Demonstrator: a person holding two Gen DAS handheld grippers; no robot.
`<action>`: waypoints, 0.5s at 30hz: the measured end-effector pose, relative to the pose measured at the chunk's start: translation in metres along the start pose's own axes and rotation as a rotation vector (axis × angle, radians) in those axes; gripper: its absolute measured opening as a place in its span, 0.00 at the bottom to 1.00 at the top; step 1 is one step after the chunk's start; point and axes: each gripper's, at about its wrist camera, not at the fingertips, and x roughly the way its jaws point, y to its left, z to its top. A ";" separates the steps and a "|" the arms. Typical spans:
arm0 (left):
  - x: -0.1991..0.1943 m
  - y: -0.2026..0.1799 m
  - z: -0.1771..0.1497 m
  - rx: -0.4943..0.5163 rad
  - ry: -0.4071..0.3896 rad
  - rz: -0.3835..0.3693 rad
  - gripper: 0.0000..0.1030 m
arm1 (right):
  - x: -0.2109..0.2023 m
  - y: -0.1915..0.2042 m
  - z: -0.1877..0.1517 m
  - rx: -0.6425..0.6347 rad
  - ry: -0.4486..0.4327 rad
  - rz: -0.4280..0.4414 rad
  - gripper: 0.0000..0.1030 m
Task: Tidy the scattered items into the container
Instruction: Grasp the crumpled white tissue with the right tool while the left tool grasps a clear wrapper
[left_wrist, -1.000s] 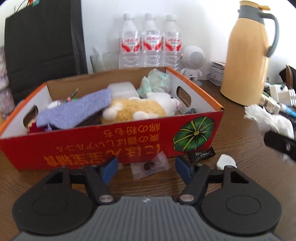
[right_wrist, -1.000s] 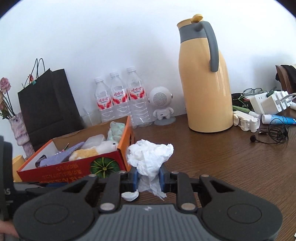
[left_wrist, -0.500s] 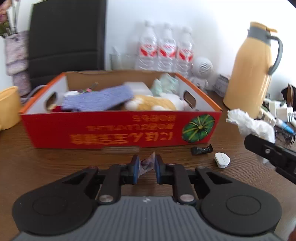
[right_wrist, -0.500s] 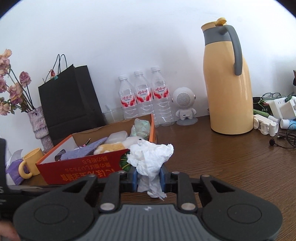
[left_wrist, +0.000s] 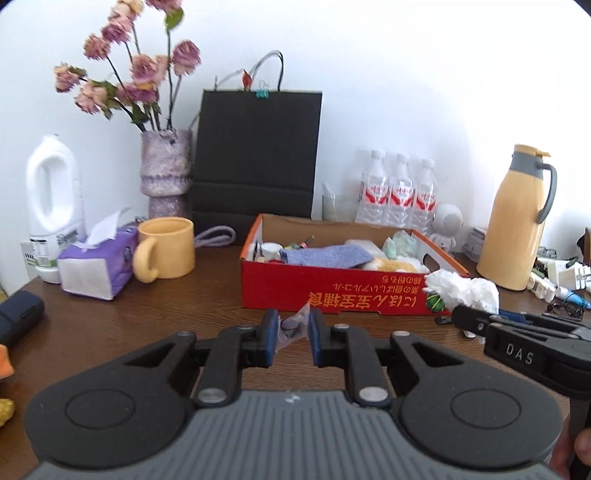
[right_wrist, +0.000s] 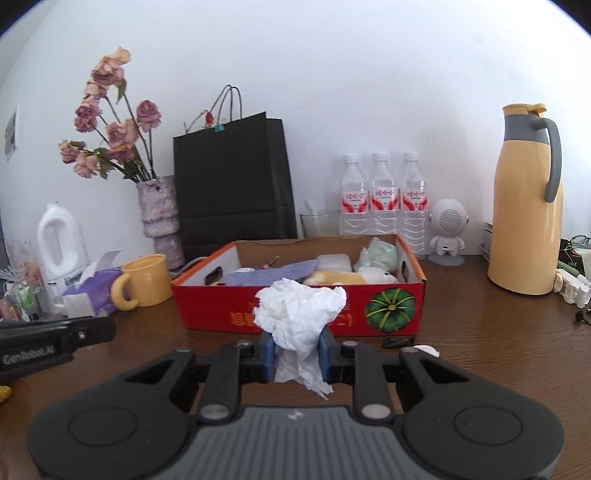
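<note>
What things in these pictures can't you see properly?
- Small clear plastic packet, left wrist view: the left gripper covers its sides; its dark contents are too small to identify.
- Crumpled white tissue, right wrist view: it hides part of the red cardboard box lettering.
- Small black piece before the box: too small.
</note>
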 end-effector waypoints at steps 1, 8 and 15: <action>-0.010 0.002 -0.001 0.005 -0.020 0.000 0.18 | -0.009 0.009 -0.001 -0.010 -0.006 0.005 0.21; -0.060 0.004 -0.019 0.028 -0.090 -0.021 0.18 | -0.072 0.043 -0.013 -0.061 -0.054 -0.019 0.21; -0.077 0.010 -0.015 0.015 -0.142 -0.025 0.18 | -0.098 0.050 -0.008 -0.080 -0.092 -0.044 0.21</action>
